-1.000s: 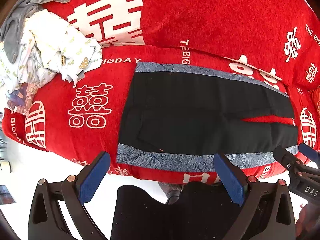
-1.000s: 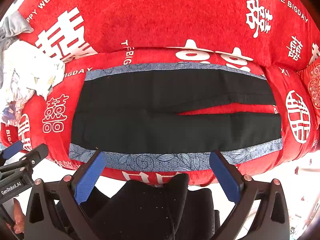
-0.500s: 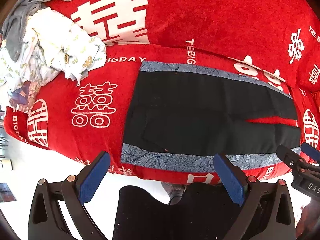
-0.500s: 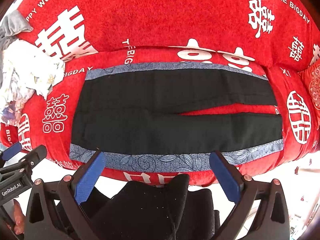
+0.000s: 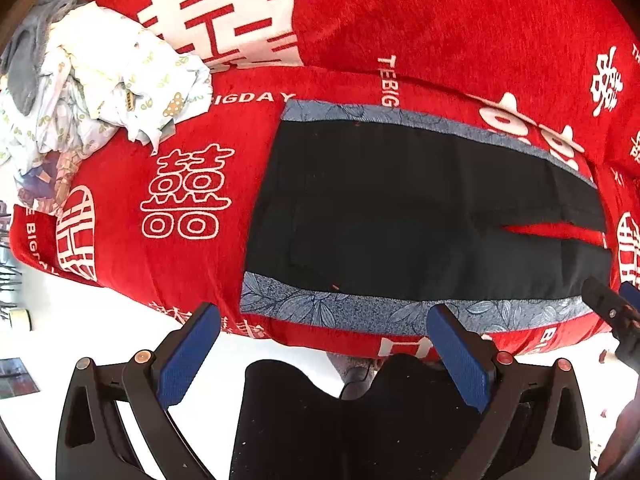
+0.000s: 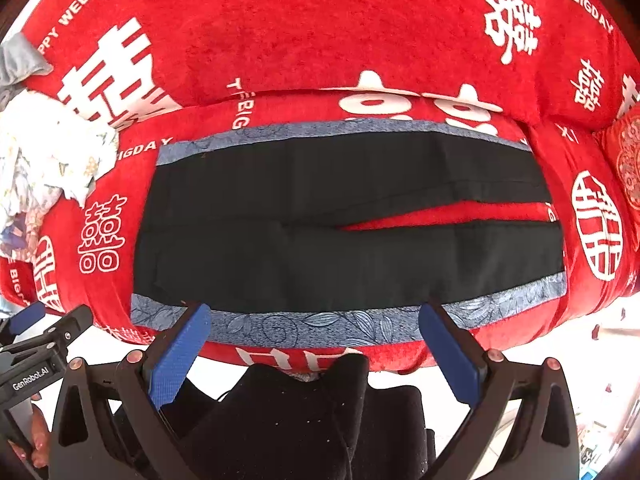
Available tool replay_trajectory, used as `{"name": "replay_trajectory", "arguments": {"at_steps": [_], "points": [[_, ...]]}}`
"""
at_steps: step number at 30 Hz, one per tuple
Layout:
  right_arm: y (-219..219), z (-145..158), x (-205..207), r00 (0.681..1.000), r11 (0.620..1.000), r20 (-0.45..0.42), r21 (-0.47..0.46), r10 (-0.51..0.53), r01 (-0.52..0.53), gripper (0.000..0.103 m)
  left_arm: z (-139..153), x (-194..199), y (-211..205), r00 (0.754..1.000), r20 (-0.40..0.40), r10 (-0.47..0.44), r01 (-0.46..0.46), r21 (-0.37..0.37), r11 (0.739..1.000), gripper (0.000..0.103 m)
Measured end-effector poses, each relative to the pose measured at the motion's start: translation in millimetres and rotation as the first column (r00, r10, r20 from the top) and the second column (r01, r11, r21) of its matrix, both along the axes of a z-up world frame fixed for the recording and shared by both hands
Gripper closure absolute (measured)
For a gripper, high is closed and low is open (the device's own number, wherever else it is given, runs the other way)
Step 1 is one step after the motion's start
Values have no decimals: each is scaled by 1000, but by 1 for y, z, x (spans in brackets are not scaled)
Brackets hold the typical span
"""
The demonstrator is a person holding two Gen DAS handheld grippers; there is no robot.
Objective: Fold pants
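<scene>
Black pants point(image 5: 400, 208) with blue-grey leaf-patterned side stripes lie flat on a red sofa seat, waist to the left, legs to the right with a narrow gap between them; they also show in the right wrist view point(image 6: 344, 220). My left gripper point(image 5: 324, 320) is open and empty, hovering just in front of the near stripe by the waist end. My right gripper point(image 6: 314, 312) is open and empty, over the near stripe at mid-length. The right gripper shows at the right edge of the left wrist view point(image 5: 612, 312); the left gripper shows at the left edge of the right wrist view point(image 6: 36, 336).
A red sofa cover point(image 6: 320, 40) with white lettering covers the seat and backrest. A heap of white patterned and grey clothes point(image 5: 88, 88) lies at the sofa's left end. A white floor point(image 5: 120, 320) runs below the front edge. Dark-clad legs point(image 6: 296, 420) are below the grippers.
Both grippers have moved slightly closer to the sofa's front edge; the left view has shifted a little to the left. The pants have not moved and both grippers stay open.
</scene>
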State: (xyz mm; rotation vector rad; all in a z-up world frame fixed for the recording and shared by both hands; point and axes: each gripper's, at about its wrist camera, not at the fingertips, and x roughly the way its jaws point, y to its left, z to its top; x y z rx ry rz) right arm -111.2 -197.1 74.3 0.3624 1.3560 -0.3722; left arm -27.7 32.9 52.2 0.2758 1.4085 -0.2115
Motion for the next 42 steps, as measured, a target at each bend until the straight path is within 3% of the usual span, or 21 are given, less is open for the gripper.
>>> {"name": "replay_trajectory", "arguments": {"at_steps": [10,42], "points": [[-11,-5,-6,999,999,-17,9,-39,39,0,-4,4,-7,1000,-12,-25,25,-1,1000,0],[25,-7,-21,999,1000,-25,-5,-19,19,0,-18,-22,28,999,-44,-15,14,-19,1000,0]]}}
